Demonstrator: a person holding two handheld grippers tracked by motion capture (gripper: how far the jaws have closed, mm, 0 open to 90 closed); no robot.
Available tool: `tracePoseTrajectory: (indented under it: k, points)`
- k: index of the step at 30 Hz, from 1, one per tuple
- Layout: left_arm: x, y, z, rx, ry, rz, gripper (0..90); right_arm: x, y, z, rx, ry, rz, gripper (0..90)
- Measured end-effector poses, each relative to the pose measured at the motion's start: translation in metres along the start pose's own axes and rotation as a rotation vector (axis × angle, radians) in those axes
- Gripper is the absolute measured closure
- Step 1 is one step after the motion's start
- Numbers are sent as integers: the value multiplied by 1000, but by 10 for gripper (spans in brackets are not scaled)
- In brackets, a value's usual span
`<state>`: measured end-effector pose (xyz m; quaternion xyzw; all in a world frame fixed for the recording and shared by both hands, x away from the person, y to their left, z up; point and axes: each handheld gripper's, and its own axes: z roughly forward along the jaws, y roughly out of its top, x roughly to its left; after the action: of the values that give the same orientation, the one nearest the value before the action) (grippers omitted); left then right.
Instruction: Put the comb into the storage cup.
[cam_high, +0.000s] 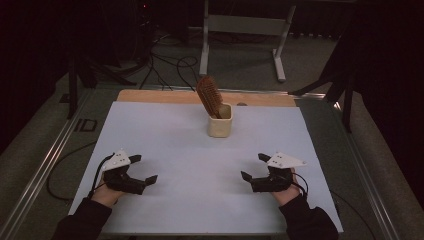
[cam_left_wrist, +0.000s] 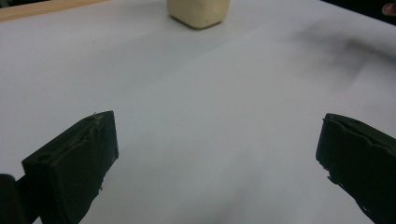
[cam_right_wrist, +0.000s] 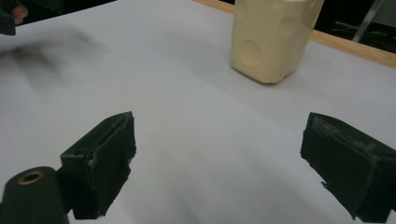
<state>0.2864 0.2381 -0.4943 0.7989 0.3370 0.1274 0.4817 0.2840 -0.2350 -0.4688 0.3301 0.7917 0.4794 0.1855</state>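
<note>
White table sheet (cam_high: 200, 165), dim room

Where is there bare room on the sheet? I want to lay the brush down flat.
The white sheet is bare between the left gripper and right gripper, and on either side of the cream holder. The one crowded spot is the holder itself, with the hairbrush leaning in it, near the far wooden edge.

Dim room, lit tabletop

A white sheet (cam_high: 165, 140) covers the wooden table (cam_high: 160, 96); beyond, grey floor (cam_high: 240, 65), tangled black cables (cam_high: 165, 67) and a grey metal stand (cam_high: 245, 25).
</note>
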Motion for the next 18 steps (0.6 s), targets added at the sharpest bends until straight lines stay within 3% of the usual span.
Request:
tracePoseTrajectory:
  k: [7,18]
  points:
    - [-1,-10,-11,-23,10,6,0,-2,-9,-6,4,14,6,98]
    - [2,-24,-26,-36,46,-17,1,-8,-22,-18,0,22,26,98]
